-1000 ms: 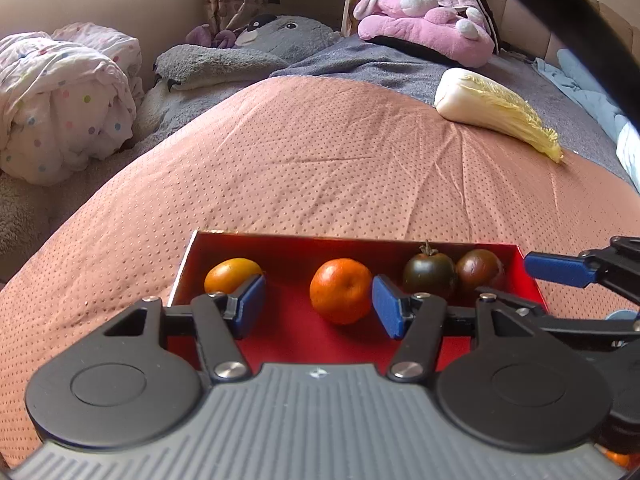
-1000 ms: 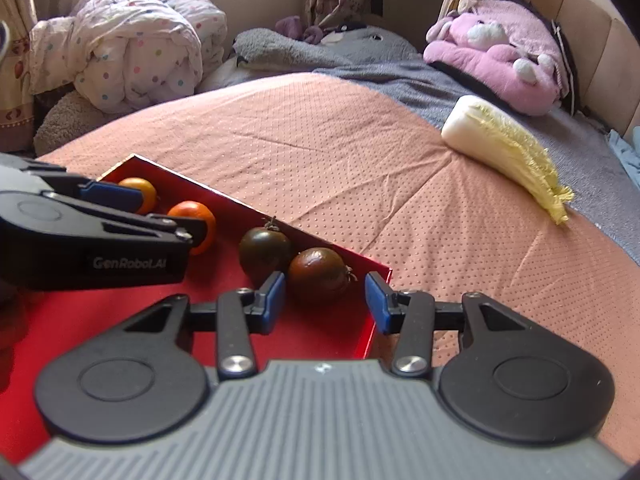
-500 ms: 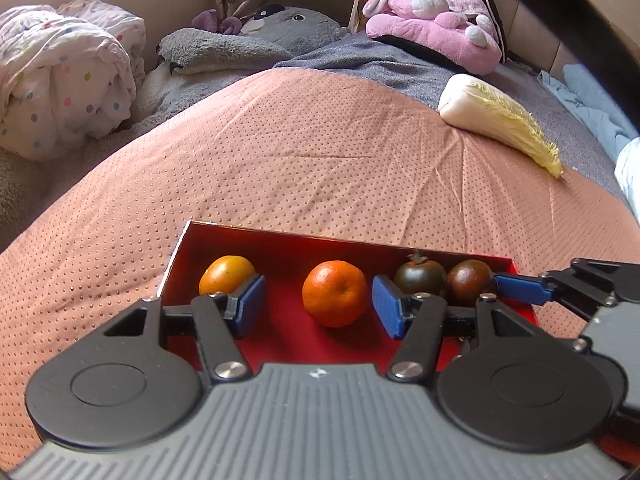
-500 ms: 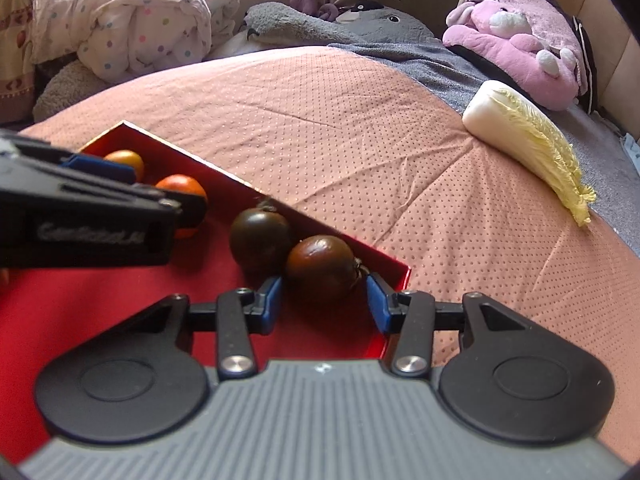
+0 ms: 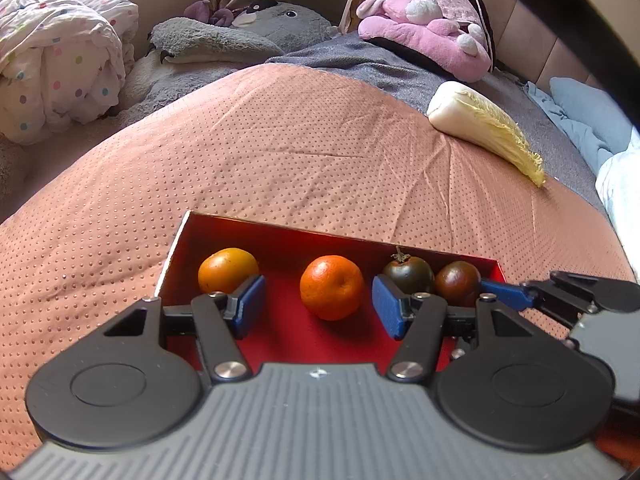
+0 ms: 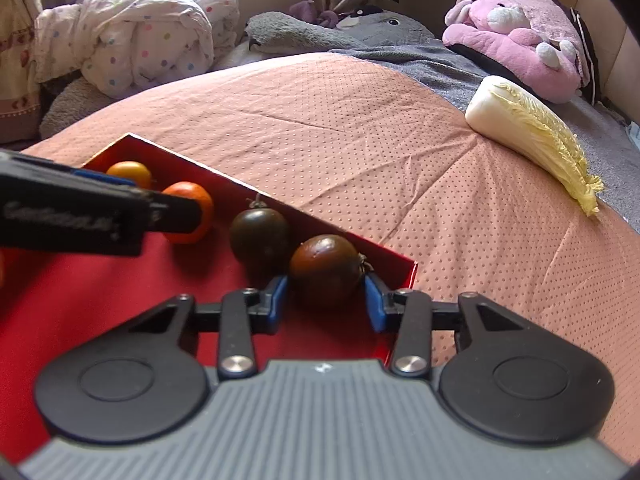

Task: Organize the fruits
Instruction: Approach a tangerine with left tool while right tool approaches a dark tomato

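Between the blue pads of the right gripper [image 6: 325,298] sits the reddish-brown tomato [image 6: 326,270], in the corner of the red tray [image 6: 80,300] nearest the bare bedspread; the jaws have just been closing in on it, and both pads look to be at its sides, though whether they already press it I cannot tell for sure. Just beyond the left-hand pad of that gripper stands the darker tomato [image 6: 259,234] with its stalk up, touching or nearly touching the brown one. Farther to that side, the left gripper [image 5: 318,307] stands with its jaws spread and nothing clamped: the orange mandarin [image 5: 332,287] lies in the gap just ahead of the pads, free of both. Outside its left-hand pad, partly hidden by it, rests the yellow-orange fruit [image 5: 227,270] near the tray's far corner. All four fruits form a row along the tray's far wall. Well beyond both grippers, on the salmon dotted bedspread [image 5: 300,152], a napa cabbage [image 6: 532,132] lies apart from the tray.
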Demonstrator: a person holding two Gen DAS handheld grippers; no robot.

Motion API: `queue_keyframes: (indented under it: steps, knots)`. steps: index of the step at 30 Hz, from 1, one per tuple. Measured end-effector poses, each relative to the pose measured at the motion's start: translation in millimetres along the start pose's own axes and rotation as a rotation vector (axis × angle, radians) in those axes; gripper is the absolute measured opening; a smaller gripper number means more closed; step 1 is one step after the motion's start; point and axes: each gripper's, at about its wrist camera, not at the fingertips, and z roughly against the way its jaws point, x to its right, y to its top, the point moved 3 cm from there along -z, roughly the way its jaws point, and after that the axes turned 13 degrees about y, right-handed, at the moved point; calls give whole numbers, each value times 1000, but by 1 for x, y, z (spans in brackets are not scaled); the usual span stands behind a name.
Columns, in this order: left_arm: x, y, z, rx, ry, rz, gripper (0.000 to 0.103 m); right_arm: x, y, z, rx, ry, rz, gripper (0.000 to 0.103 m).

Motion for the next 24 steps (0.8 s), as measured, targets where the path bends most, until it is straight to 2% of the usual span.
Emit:
queue_keyframes:
  steps: [5, 9, 19, 24]
  knots:
    - [13, -4, -12, -26, 46, -49, 65, -1, -7, 13, 27, 0, 5, 44]
    - [20, -5, -17, -2, 86, -92, 65, -1, -10, 18, 29, 6, 1, 42]
    - [28, -2, -24, 20, 91, -125, 62, 1, -4, 3, 13, -28, 24, 46]
    - [31, 0, -26, 24, 78, -133, 49, -1, -4, -2, 2, -43, 49, 47]
